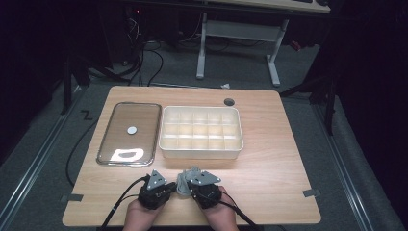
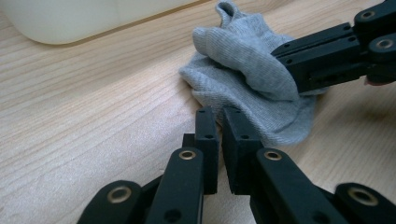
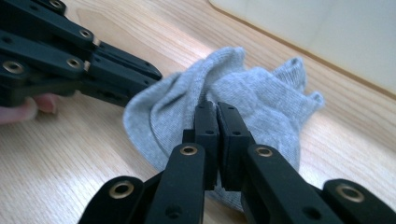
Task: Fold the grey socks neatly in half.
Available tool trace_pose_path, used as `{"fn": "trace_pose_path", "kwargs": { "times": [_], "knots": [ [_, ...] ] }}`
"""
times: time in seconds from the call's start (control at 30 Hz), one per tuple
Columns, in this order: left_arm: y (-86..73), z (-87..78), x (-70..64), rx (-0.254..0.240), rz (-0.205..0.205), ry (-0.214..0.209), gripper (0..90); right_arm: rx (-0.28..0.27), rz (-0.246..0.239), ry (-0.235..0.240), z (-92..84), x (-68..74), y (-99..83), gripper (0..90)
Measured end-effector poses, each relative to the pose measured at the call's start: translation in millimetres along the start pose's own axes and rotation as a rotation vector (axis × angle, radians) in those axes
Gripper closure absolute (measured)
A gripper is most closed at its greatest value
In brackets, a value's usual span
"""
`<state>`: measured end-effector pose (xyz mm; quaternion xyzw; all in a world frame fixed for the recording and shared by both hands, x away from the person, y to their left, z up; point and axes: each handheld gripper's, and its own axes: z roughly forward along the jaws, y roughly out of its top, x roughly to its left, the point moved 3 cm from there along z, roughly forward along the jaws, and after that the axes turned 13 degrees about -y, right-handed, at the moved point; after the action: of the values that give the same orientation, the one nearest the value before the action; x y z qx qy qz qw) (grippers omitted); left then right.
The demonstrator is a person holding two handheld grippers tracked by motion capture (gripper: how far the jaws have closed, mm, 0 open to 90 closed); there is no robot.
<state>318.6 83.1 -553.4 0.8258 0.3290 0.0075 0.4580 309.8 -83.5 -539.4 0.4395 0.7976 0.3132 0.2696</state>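
Left gripper view shows the left tongs (image 2: pixel 219 116) pressed together just short of the grey sock (image 2: pixel 247 74), while the right tongs (image 3: pixel 217 112) pinch its fold thinly, so a tug may slip it free.

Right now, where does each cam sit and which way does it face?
High view: above the person's side, facing forward and down on the table; both hands show.
Left gripper view: rides the left gripper, facing the grey sock.
Right gripper view: rides the right gripper, shut on the sock.
Both gripper views share the sock.
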Motion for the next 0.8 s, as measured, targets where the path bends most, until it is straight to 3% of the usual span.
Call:
{"fn": "trace_pose_path", "kwargs": {
  "times": [0.13,0.2,0.27,0.43,0.57,0.8],
  "knots": [
    [0.4,1.2,0.2,0.003,0.002,-0.001,85.5,-0.055,-0.008,-0.017,-6.0,2.4,10.3,89.0],
    [0.3,1.3,0.2,0.006,0.002,-0.003,86.1,-0.04,0.001,-0.014,-1.4,1.6,10.2,89.0],
    [0.3,1.4,0.0,0.007,0.003,-0.002,87.3,-0.011,0.007,0.013,6.2,4.4,8.2,89.0],
    [-0.1,1.1,0.1,0.005,-0.004,-0.003,89.9,-0.025,-0.004,0.088,8.4,16.5,11.0,88.9],
    [-0.6,0.4,0.9,0.004,-0.014,-0.011,89.9,-0.053,-0.006,0.112,1.6,19.1,12.5,88.9],
    [-1.1,-1.5,4.4,-0.006,-0.05,-0.023,88.0,-0.037,0.014,0.143,8.6,17.3,-0.9,88.9]
  ]
}}
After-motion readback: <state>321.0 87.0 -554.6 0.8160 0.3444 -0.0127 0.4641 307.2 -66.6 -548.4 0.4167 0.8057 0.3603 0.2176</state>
